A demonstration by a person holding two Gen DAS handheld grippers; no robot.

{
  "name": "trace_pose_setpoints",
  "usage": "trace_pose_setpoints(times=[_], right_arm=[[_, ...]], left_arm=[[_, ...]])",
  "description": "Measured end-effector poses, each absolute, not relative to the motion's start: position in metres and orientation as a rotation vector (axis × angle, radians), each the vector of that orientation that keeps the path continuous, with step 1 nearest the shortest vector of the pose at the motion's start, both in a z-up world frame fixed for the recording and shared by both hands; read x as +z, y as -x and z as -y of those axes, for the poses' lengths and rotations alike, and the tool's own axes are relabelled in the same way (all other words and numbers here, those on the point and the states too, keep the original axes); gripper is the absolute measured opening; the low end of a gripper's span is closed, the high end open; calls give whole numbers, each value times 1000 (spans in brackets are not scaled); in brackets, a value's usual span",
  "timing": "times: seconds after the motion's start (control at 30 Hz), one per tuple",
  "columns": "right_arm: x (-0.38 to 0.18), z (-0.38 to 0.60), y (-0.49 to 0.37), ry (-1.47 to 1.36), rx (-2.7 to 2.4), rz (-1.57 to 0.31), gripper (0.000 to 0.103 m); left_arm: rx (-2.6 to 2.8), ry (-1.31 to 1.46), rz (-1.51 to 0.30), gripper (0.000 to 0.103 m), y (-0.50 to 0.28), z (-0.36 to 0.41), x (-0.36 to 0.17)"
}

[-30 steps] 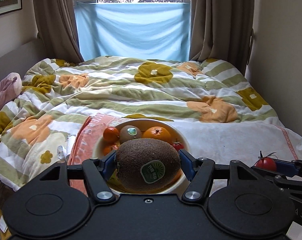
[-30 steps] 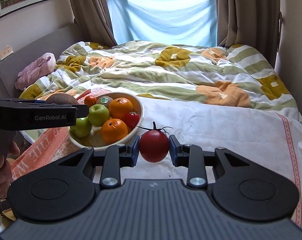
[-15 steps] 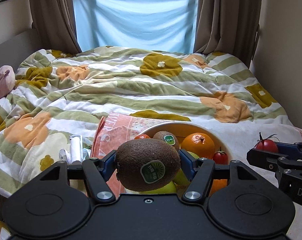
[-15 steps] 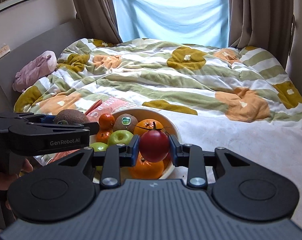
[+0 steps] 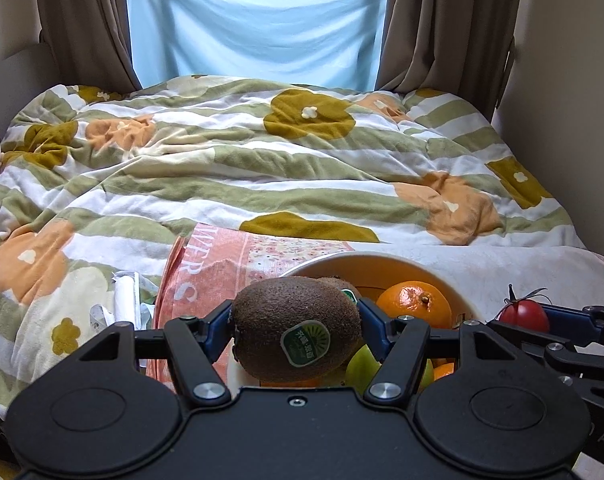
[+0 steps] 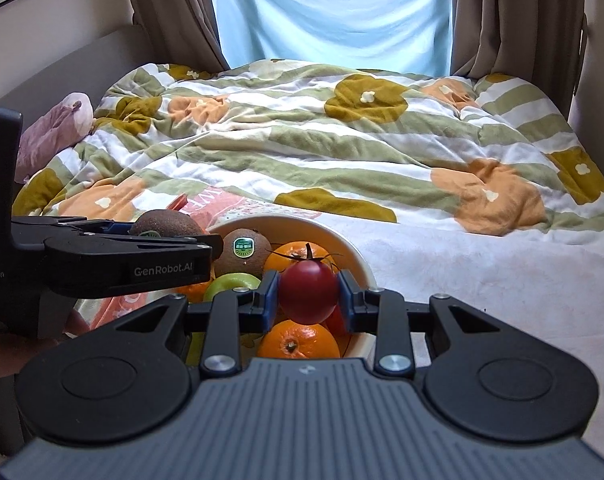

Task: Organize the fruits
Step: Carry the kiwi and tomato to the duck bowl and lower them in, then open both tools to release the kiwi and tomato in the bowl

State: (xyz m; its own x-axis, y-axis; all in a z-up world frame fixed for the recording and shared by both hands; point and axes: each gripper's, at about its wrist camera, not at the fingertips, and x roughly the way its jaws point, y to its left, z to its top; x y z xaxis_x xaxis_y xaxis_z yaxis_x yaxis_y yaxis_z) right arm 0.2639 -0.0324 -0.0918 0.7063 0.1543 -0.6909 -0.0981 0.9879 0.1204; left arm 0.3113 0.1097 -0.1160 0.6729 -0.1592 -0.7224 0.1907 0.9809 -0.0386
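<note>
- Left gripper (image 5: pixel 296 330): my jaws stand partly spread and clamped on a brown kiwi (image 5: pixel 296 327), green label facing the lens, one blue pad on each end. Seen from the right wrist, it hangs at the bowl's 9 o'clock edge, partly outside the rim.
- Right gripper (image 6: pixel 308 295): pinched tight on a red tomato (image 6: pixel 308 295) with its green stem up. It hangs over the bowl's middle, above the fruit.
- Bowl (image 6: pixel 352 255): cream outside, orange inside, sitting on the white sheet (image 6: pixel 482 276) with a pink printed cloth (image 5: pixel 221 268) at its 10 o'clock.
- Bowl contents, right wrist view: second kiwi (image 6: pixel 242 255) at 11 o'clock, green apple (image 6: pixel 231 284) at 9, one orange (image 6: pixel 297 340) at 6, another orange (image 6: pixel 291 254) behind the tomato. More fruit lies hidden under my jaws.
- Bedding: striped floral duvet (image 5: pixel 261 160) fills the far half.
- Risk, kiwi: I judge that if I let go here it lands on the rim or cloth and rolls onto the soft bedding; I'd want it further inside first.
- Risk, tomato: the heap is rounded, so a drop from height could bounce it off an orange and over the rim. Hard squeezing could split its skin.
- Risk, collision: my two grippers sit close together over one bowl; lowering both at once could knock them together.
</note>
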Motion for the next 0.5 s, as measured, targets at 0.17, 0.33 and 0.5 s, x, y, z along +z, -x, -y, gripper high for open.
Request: trace_pose_setpoints(times=[0.17,0.33,0.5], right_arm=[[-96,35,-270,-87,136,-783,46],[-97,36,-271,-89,137,-784,46],[-96,36,-272,-85,138,-784,46]], left_arm=[[-200,-36,-833,73,-312,-109,-124],[-203,-36,-805,92,-308,-110,-117],[-190,-54,-800,95,-297,-116,-106]])
